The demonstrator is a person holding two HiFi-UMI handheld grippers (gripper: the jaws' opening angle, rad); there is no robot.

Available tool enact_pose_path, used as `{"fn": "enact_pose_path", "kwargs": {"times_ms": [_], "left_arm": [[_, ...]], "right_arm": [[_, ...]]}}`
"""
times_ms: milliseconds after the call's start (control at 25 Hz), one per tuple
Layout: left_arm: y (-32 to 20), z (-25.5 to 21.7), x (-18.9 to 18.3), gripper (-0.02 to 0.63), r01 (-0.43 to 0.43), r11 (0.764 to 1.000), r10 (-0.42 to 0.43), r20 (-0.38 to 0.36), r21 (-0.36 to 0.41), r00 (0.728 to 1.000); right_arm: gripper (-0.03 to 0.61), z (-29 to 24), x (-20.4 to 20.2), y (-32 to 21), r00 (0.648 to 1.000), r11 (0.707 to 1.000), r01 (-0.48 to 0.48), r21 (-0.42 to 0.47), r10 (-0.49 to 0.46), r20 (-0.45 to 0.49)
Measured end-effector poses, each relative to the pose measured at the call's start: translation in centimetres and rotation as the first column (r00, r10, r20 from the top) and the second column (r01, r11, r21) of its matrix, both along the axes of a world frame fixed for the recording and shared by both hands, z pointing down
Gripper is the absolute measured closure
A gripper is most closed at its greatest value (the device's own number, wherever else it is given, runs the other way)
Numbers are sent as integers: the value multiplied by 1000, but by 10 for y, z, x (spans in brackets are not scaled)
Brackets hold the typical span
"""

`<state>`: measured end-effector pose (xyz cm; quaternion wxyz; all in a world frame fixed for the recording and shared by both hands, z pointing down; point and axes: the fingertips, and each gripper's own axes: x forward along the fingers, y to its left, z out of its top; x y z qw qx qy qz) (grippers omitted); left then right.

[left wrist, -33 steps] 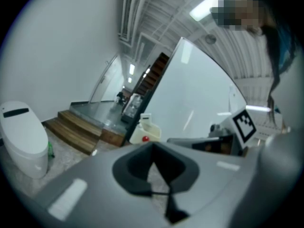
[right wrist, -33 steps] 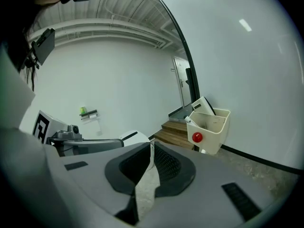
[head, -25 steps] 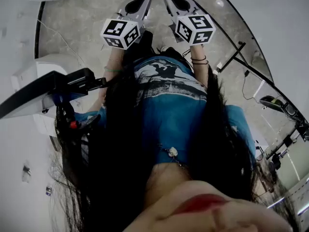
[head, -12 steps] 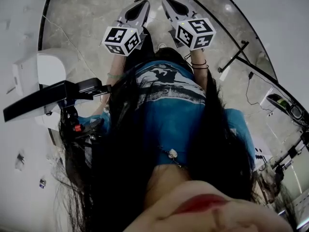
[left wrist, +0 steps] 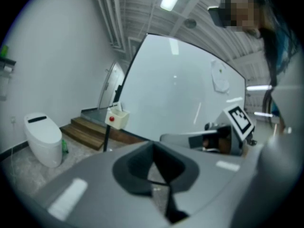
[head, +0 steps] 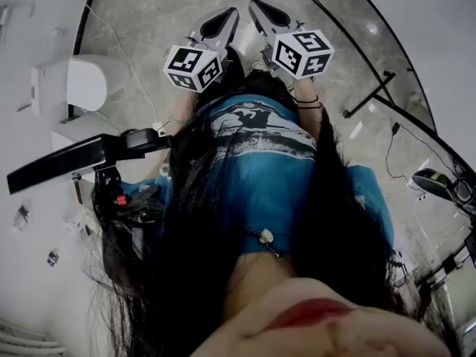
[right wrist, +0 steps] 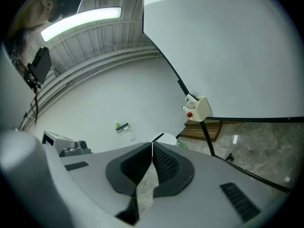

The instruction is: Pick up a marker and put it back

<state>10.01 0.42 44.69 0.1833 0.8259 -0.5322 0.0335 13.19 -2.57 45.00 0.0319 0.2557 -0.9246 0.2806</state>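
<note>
Marker: we cannot place it in any view. Our left claw (left wrist: pixel 159 167) is pressed together at the tips with nothing between them; our right claw (right wrist: pixel 152 148) is likewise closed and empty. We hold the two side by side above the marble floor (head: pixel 141 28). Beyond them stand a large white board (left wrist: pixel 180 89), a small white box with a red dot (right wrist: pixel 197 109) on its stand, and a toilet (left wrist: pixel 43 137).
</note>
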Motion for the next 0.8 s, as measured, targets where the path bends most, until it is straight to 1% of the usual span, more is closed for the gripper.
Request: {"fn": "enact_pose_path", "kwargs": {"times_ms": [200, 440, 640, 800], "left_arm": [[29, -10, -18, 614, 42, 999, -43, 21, 9, 999], [50, -22, -36, 614, 40, 999, -41, 19, 31, 999], [101, -41, -89, 614, 61, 997, -61, -2, 56, 998], [122, -26, -113, 614, 89, 995, -88, -21, 49, 996]], "right_arm": [[563, -4, -9, 23, 1000, 1000, 9, 11, -9, 3], [563, -13, -24, 41, 1000, 1000, -4, 19, 4, -1], [563, -31, -66, 80, 999, 999, -24, 38, 25, -41], [563, -19, -79, 101, 998, 999, -36, 31, 38, -56]]}}
